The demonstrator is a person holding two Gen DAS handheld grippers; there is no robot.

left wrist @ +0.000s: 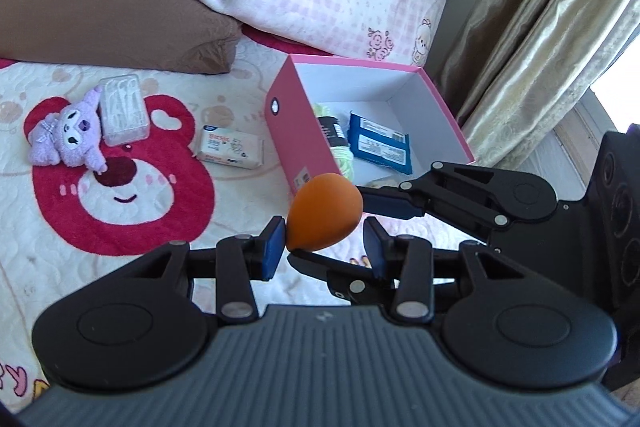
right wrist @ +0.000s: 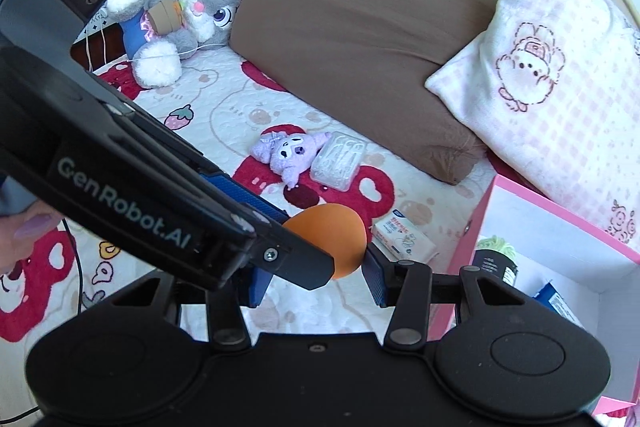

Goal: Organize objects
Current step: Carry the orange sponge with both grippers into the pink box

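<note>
Slippage risk: orange sponge (left wrist: 324,215) pinched crosswise by left gripper (left wrist: 326,249) and right gripper (right wrist: 318,281), popping loose under uneven squeeze before pink box (left wrist: 352,61).

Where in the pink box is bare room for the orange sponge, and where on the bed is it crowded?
The pink box has bare white floor at the back, between the blue packet and the far wall. On the bed, the purple plush, clear case and tissue pack crowd the red bear print beside the box.
</note>
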